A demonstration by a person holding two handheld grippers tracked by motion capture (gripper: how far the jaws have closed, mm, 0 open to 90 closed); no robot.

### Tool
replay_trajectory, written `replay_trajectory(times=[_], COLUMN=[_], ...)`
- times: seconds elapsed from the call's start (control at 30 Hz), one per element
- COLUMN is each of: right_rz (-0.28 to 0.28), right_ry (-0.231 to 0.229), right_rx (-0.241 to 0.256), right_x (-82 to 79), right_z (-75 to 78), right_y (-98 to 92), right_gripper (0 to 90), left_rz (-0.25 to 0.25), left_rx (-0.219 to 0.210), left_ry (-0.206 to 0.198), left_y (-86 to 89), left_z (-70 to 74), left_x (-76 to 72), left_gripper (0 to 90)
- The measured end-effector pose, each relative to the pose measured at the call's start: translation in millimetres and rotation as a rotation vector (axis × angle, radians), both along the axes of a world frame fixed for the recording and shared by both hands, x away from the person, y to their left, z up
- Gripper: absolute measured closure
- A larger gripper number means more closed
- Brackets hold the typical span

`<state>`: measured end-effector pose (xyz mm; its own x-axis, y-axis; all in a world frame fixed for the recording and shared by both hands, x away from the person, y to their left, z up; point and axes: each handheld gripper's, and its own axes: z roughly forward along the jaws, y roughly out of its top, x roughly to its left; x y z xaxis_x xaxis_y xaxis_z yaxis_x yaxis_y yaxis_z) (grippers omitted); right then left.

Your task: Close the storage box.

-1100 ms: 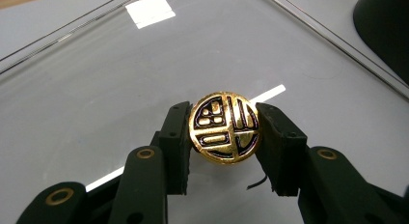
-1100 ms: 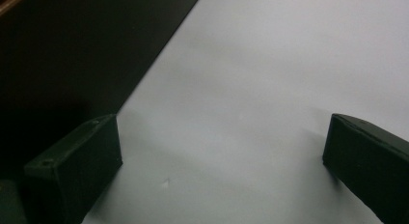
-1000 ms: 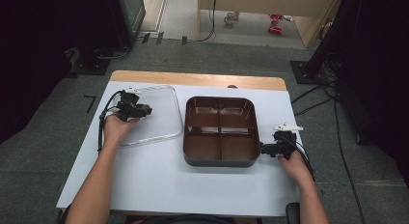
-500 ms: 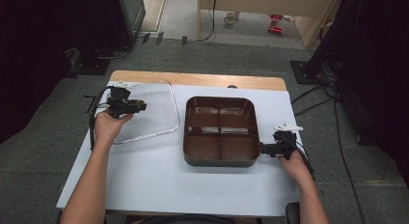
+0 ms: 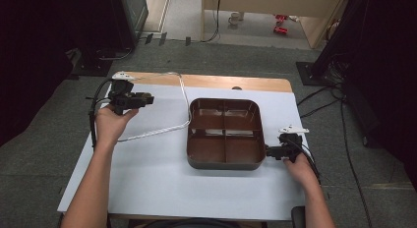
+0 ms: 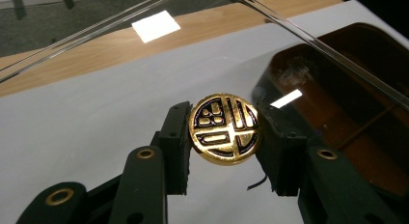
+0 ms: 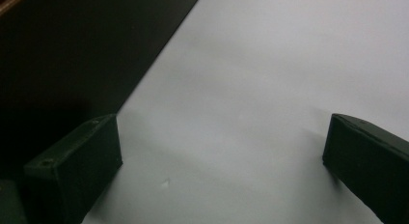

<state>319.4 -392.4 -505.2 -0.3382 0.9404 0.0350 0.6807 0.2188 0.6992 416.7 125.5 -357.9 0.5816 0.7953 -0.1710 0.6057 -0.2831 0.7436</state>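
A brown tray with four compartments sits at the middle of the white table top. Left of it I hold a clear lid, raised and tilted. My left gripper is shut on the lid's round gold knob, with a jaw on each side. The lid's clear rim crosses in front of the tray. My right gripper rests low on the table by the tray's right front corner. Its jaws stand wide open over bare white surface, with the tray's dark wall at the left.
A white sheet covers the table, leaving a wooden strip along the far edge. Cables trail from both grippers, and more lie on the floor to the right. Dark equipment stands beyond the table's far corners.
My left gripper has lifted the clear lid off the table and carried it a little farther away, tilting it. The right gripper and the tray have stayed put.
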Motion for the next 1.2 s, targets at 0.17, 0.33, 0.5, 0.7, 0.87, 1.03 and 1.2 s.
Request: replay_trajectory(times=[0.17, 0.33, 0.5, 0.7, 0.87, 1.03, 1.2], right_rz=[0.001, 0.001, 0.001, 0.001, 0.001, 0.001, 0.001], right_ry=[-0.002, -0.001, -0.001, -0.001, -0.001, -0.001, 0.000], right_rx=[-0.001, -0.001, -0.001, 0.000, -0.001, -0.001, -0.002], right_x=[0.1, 0.1, 0.0, 0.0, 0.0, 0.0, 0.0], right_z=[-0.1, 0.0, 0.0, 0.0, -0.1, 0.0, 0.0], right_y=[-0.1, -0.1, -0.1, -0.1, -0.1, -0.1, -0.1], right_gripper=[0.0, 0.0, 0.0, 0.0, 0.0, 0.0, 0.0], left_rz=[-0.063, -0.111, -0.154, -0.170, -0.196, -0.210, -0.220], left_rx=[0.010, 0.007, 0.019, 0.038, 0.040, 0.015, 0.004], left_ry=[-0.024, -0.018, -0.011, -0.011, 0.005, 0.006, 0.017], left_y=[-31.6, -60.4, -92.1, -123.2, -145.6, -164.5, -177.2], left_z=[9.3, 10.4, 8.0, 2.8, -3.6, -12.3, -19.7], left_x=[-8.8, -13.9, -16.9, -20.2, -25.1, -29.7, -32.8], left_gripper=[59.5, 59.5, 59.5, 59.6, 59.5, 59.5, 59.5])
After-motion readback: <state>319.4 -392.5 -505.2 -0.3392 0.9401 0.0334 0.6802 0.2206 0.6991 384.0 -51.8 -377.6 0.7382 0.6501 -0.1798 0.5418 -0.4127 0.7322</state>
